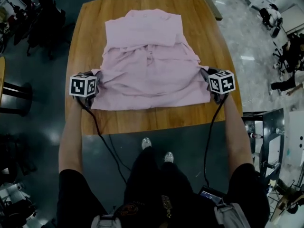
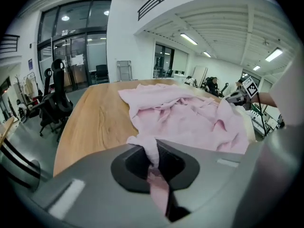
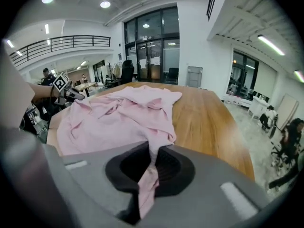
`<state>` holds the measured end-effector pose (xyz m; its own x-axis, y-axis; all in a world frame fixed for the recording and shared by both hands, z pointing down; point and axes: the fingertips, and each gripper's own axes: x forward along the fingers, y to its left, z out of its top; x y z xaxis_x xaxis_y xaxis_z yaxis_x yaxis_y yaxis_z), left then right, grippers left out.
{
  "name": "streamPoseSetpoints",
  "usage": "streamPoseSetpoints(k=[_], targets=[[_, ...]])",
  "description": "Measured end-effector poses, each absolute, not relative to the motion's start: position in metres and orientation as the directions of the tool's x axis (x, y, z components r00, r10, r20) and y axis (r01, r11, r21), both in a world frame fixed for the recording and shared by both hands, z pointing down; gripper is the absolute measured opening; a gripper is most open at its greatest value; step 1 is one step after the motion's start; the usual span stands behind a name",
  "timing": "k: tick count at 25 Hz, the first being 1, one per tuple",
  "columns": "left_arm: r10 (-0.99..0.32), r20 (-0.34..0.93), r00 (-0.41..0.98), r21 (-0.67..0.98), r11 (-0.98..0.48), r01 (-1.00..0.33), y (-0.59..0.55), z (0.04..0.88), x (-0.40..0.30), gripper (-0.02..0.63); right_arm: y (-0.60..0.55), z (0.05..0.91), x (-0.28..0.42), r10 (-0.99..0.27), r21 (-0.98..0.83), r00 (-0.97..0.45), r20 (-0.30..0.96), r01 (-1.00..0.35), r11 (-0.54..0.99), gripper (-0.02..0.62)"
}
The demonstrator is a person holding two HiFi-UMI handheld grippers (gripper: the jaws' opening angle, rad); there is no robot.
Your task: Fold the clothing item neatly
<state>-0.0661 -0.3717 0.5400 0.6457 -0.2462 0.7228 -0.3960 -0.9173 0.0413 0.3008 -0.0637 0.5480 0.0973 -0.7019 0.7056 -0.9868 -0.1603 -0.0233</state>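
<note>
a pink shirt lies on the wooden table. its collar end is toward the far edge and its near hem runs close along the front edge. the far half lies fairly flat. the middle is rumpled, with loose folds gathered across it.

the left tool sits at the shirt's near left corner and the right tool at its near right corner, well apart, with the full width of the cloth between them. each carries a cube with square markers, and a dark cable trails back from each toward the person. the person's forearms reach out on both sides, and their shoes show on the floor just below the table's front edge.

in the left gripper view the left tool is clenched on a pinch of the shirt. a strip of pink cloth runs down between its jaws, and the rest spreads away over the table. in the right gripper view the right tool is likewise clamped on the shirt, with a narrow fold of cloth caught between its jaws. each view shows the other tool across the cloth at the opposite corner. office chairs stand beyond the table's left side.
</note>
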Motion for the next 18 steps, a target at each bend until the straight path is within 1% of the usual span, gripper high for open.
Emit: streamPoseSetpoints(k=[7,8,11,12,14,15,16,18], targets=[[-0.274,0.79,0.549,-0.073,-0.93,-0.359,-0.394,0.581,-0.058,0.017,-0.08,0.592,0.314,-0.616,0.037,0.146,0.774,-0.982,-0.186,0.017],[-0.271,0.793,0.545,-0.07,-0.93,-0.362,-0.395,0.584,-0.057,0.021,-0.081,0.595,0.316,-0.608,0.045,0.158,0.778,-0.98,-0.196,0.02],[-0.248,0.784,0.569,-0.014,-0.924,-0.383,-0.393,0.584,-0.058,0.044,-0.081,0.597,0.317,-0.608,0.047,0.178,0.774,-0.973,-0.225,0.058],[-0.231,0.775,0.588,0.014,-0.924,-0.381,-0.39,0.581,-0.058,0.074,-0.08,0.596,0.317,-0.614,0.043,0.179,0.769,-0.972,-0.229,0.095],[-0.197,0.751,0.63,0.055,-0.933,-0.357,-0.381,0.572,-0.056,0.221,-0.075,0.59,0.32,-0.627,0.04,0.19,0.756,-0.969,-0.244,0.176],[-0.191,0.741,0.644,0.056,-0.938,-0.342,-0.377,0.567,-0.055,0.287,-0.071,0.586,0.324,-0.631,0.043,0.2,0.75,-0.966,-0.256,0.198],[-0.194,0.734,0.65,0.045,-0.942,-0.333,-0.375,0.562,-0.057,0.323,-0.065,0.582,0.327,-0.633,0.046,0.213,0.745,-0.962,-0.269,0.201],[-0.215,0.729,0.65,0.019,-0.943,-0.333,-0.371,0.553,-0.064,0.349,-0.052,0.574,0.334,-0.639,0.048,0.234,0.733,-0.955,-0.294,0.201]])
